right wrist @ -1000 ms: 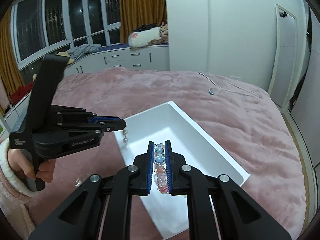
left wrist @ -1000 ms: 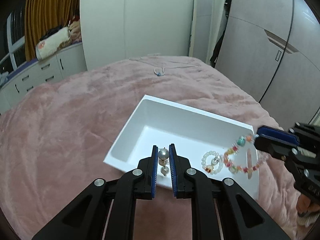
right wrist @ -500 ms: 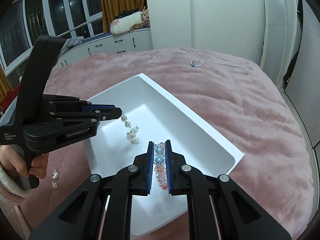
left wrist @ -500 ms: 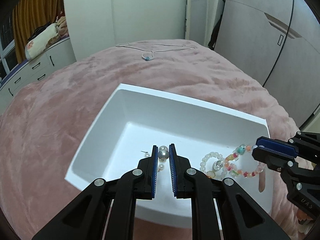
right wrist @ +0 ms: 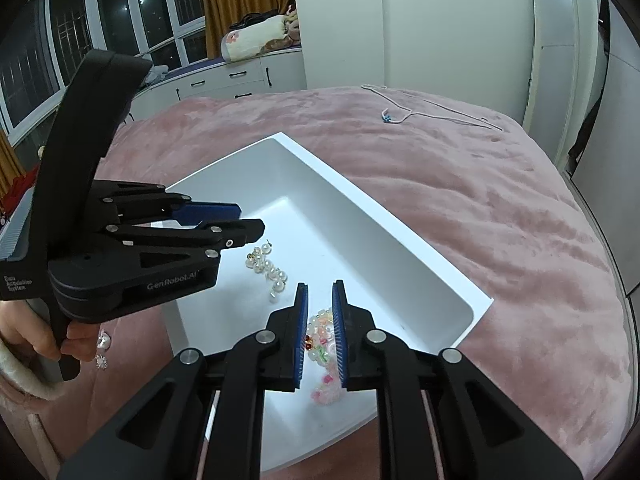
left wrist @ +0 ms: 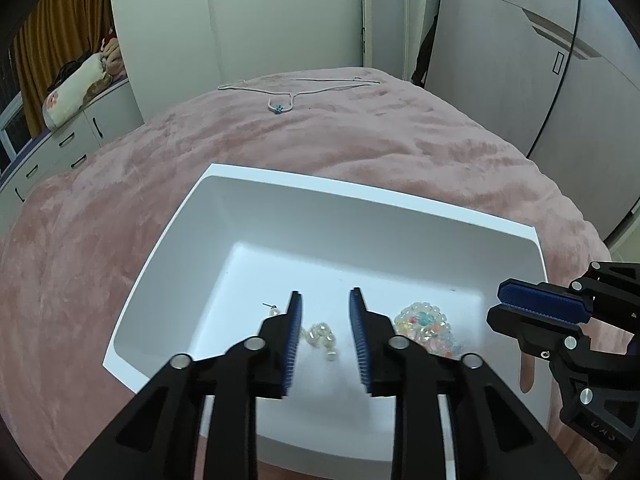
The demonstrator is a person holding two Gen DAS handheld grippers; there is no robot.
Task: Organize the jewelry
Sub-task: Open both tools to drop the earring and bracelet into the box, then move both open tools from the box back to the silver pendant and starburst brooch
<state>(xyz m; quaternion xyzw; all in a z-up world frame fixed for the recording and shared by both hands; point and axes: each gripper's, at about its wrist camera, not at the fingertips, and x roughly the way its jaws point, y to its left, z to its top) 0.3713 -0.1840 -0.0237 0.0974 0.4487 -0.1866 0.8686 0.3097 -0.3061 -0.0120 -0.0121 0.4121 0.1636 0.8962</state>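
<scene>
- Setting: a bedroom; a pink plush blanket (left wrist: 360,132) covers the bed, with wardrobes and a drawer unit behind.
- Nearest, left view: the left gripper (left wrist: 325,320) hangs over the near end of a white tray (left wrist: 168,256), jaws spread, nothing between them. Half a second ago they were pressed on a pearl earring; that earring (left wrist: 320,334) now lies on the tray floor below the gap, with a second small piece and its pin just to the left.
- Nearest, right view: the right gripper (right wrist: 318,316) is also over the tray, jaws parted a little. The bead bracelets (right wrist: 324,344) it carried a moment ago lie heaped on the floor beneath; the jaws appear clear of the beads, though the pile partly hides behind them.
- Meaning: both loads have just been released into the tray, so this pair of placements looks complete and both claws are free for the next pick.
- Count, in the tray: one pearl cluster (separate earrings cannot be told apart) and one heap that held two bracelets a second ago, one white and one coloured.
- Count, outside, near: two small pieces (right wrist: 102,346) on the blanket beside the person's left hand (right wrist: 48,332).
- Count, far: one chain necklace (left wrist: 288,94) with a blue pendant, well apart near the far edge.
- Judgement: three items probably remain to collect.
</scene>
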